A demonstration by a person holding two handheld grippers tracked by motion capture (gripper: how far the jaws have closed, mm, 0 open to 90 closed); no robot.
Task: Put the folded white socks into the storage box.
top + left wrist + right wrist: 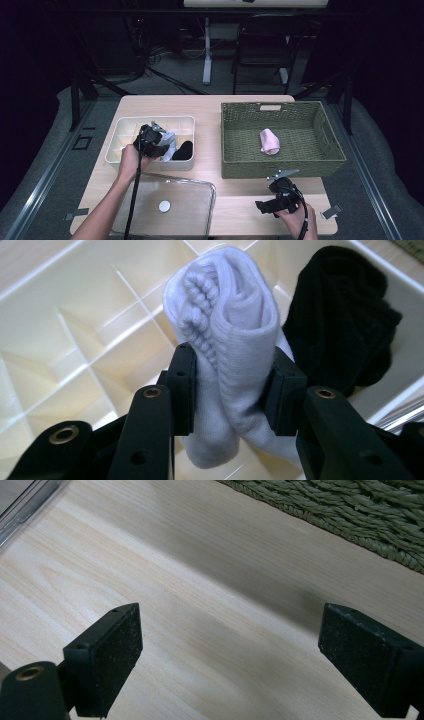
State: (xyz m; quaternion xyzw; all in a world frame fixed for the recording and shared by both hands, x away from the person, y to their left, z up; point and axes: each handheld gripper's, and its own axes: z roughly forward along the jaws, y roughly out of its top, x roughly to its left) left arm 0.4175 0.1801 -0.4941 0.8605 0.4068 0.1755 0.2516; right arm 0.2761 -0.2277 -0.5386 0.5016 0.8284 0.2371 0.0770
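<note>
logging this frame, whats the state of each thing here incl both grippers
left gripper: shut on the white sock, fingers pressing both sides
white sock: rolled, held over the divided tray
black sock: bunched in the tray, beside the white one
divided tray: open, lid off
clear lid: flat on the table, in front of the tray
pink sock: rolled, lying in the woven basket
right gripper: open, over bare table, holding nothing
</note>
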